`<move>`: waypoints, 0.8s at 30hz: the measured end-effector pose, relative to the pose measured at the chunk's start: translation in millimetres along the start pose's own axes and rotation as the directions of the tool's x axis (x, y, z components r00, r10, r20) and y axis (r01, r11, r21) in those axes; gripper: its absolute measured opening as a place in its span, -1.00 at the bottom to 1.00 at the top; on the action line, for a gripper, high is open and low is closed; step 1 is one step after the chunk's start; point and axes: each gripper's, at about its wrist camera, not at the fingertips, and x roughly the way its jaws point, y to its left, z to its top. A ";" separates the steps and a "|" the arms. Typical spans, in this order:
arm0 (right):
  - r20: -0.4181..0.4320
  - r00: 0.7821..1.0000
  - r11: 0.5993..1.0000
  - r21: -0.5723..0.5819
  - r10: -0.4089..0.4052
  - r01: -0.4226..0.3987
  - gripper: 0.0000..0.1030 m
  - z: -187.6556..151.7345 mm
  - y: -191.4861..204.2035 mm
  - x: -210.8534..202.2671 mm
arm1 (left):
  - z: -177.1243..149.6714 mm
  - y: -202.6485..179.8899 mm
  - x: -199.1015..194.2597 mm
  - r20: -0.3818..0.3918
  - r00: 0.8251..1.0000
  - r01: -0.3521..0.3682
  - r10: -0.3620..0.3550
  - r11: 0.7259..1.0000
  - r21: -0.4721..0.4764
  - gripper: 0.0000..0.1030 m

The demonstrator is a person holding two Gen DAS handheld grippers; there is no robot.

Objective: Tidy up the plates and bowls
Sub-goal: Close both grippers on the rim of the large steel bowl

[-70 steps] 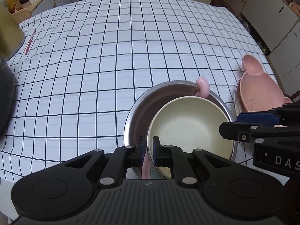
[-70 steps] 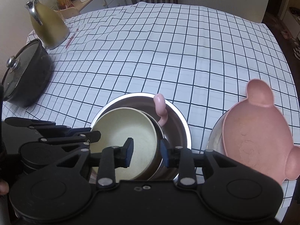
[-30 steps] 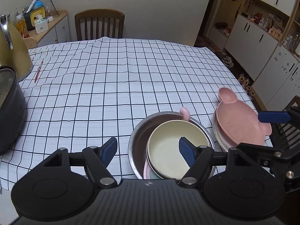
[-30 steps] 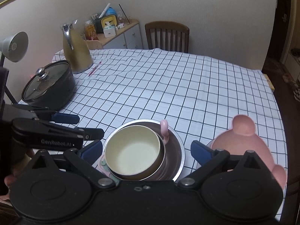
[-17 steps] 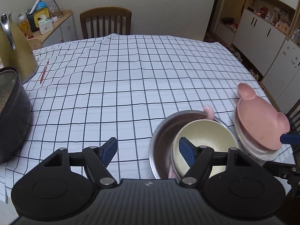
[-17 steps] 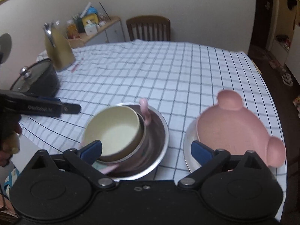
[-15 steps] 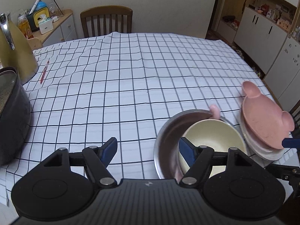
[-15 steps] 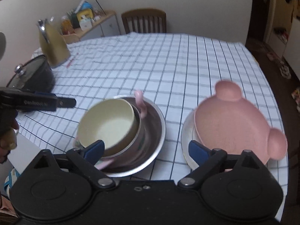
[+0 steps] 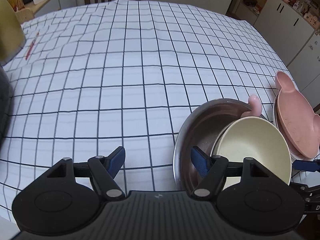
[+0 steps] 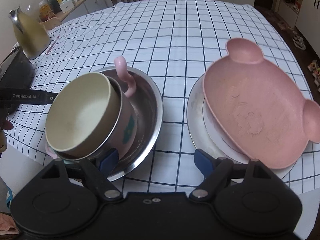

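Now both my grippers hang open over the nested dishes.
Right gripper [image 10: 155,161], jaws just closing on nothing, straddles steel bowl [image 10: 148,120] rim beside pink plate [image 10: 260,112]; left gripper [image 9: 158,159] empty too.

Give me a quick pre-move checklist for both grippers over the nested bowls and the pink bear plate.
1. Left gripper open, nothing held: ok.
2. Right gripper open, jaws just been closing, nothing pressed between them: ok.
3. Cream bowl seated level in the steel bowl: not ok, tilted.
4. Pink bear plate flat on the white plate: not ok, tilted.
5. Pink handled cup free of the stack: not ok, nested under the cream bowl.
6. Stack stable if touched: cannot tell.
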 end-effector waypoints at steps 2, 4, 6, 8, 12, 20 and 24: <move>-0.013 1.000 1.000 0.009 0.002 -0.002 0.54 0.9 -2.1 4.5 | 1.8 1.7 5.1 -0.011 1.000 0.021 -0.022 0.999 -0.026 0.37; -0.029 1.000 1.000 0.026 0.007 -0.006 0.44 2.5 -4.3 9.0 | 3.5 5.2 10.4 -0.019 0.999 0.043 -0.044 0.997 -0.056 0.37; -0.039 0.999 0.999 0.050 0.018 -0.016 0.40 3.5 -8.5 12.3 | 4.7 9.3 13.9 -0.028 0.997 0.070 -0.073 0.994 -0.087 0.32; -0.050 0.998 0.997 0.075 0.032 -0.028 0.34 5.0 -11.4 15.9 | 5.1 13.2 17.1 -0.040 0.994 0.101 -0.107 0.988 -0.117 0.18; -0.068 0.995 0.991 0.115 0.071 -0.063 0.12 4.9 -16.9 18.6 | 3.7 21.2 20.3 -0.061 0.986 0.141 -0.155 0.972 -0.190 -0.12; -0.075 0.992 0.983 0.161 0.101 -0.088 -0.23 6.6 -17.9 21.8 | 0.8 29.7 24.0 -0.069 0.976 0.182 -0.208 0.942 -0.282 -0.42; -0.078 0.992 0.981 0.172 0.099 -0.084 -0.43 10.0 -13.9 24.5 | 0.2 29.5 22.6 -0.066 0.971 0.200 -0.231 0.929 -0.312 -0.65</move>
